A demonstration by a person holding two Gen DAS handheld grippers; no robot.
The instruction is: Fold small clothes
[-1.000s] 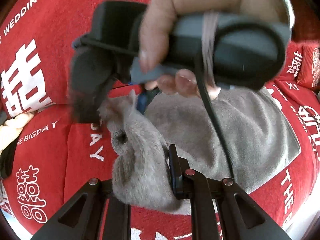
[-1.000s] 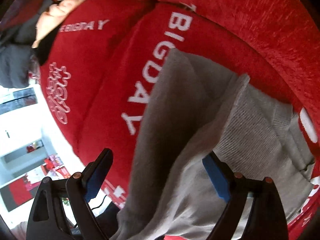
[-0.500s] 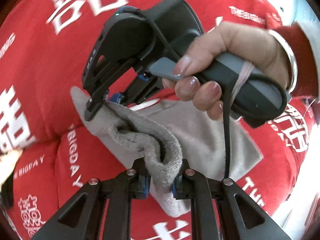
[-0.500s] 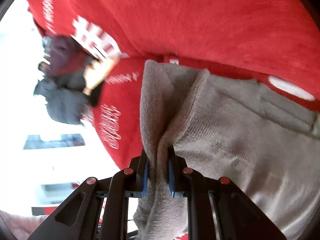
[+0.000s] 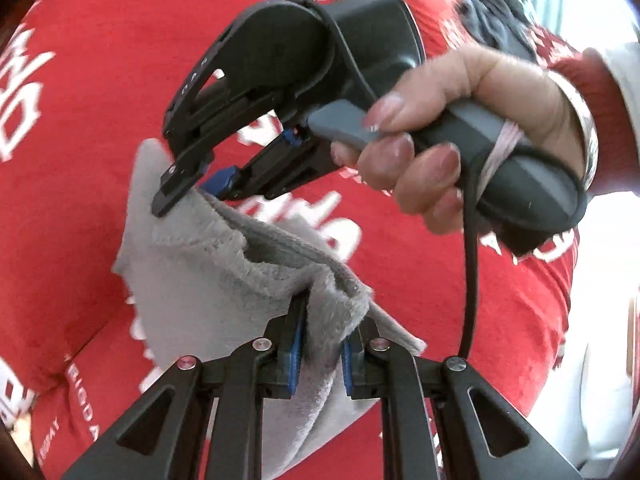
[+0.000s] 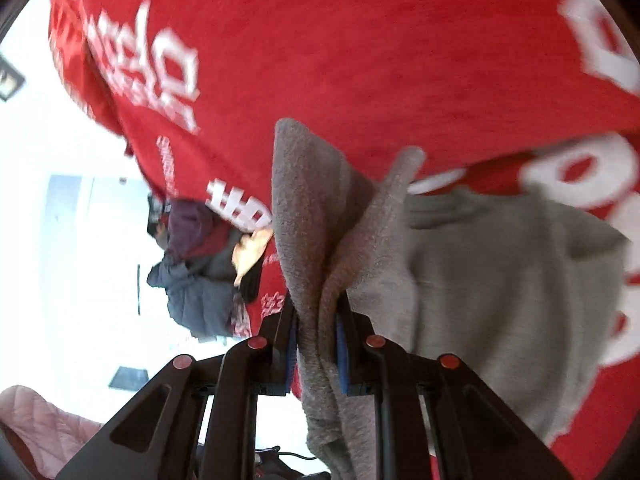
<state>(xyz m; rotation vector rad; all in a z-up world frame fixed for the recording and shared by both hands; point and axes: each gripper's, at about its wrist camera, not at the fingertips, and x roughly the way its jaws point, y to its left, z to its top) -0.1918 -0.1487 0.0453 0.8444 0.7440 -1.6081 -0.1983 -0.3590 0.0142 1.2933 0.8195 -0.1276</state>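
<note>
Above the red cover (image 5: 100, 92), printed with white lettering, a grey garment (image 5: 208, 264) is held up off the surface by both hand-held grippers. The left hand-held gripper (image 5: 322, 354) is pressed together on a bunched fold of the grey garment; fabric is squeezed between its blue pads (image 5: 294, 356) and hangs below them. From that pinch the cloth runs up and away to the right hand-held gripper (image 5: 192, 194), which is seen from the left wrist view with its fingers closed on the far upper edge of the garment. That gripper's grey handle is wrapped by the right hand (image 5: 448, 140), with a black cable (image 5: 470, 272) dropping from the handle beside the garment. A bracelet (image 5: 588, 136) is worn at the wrist, next to a red sleeve cuff.

From the right wrist view, the right hand-held gripper (image 6: 316, 354) is pinched shut on a thick vertical fold of the grey garment (image 6: 500, 292); cloth rises above the blue pads (image 6: 342, 356) and trails below them. To the right of the pinch, the rest of the garment is spread loosely in front of the red cover (image 6: 360, 48). Whether that part touches the cover cannot be told; the frame is blurred there. Left of the garment, past the cover's edge, a dark pile of clothing (image 6: 196, 280) is seen, with a cream item (image 6: 250, 252) beside it. At the lower left corner, a pink quilted fabric (image 6: 48, 428) is visible.
</note>
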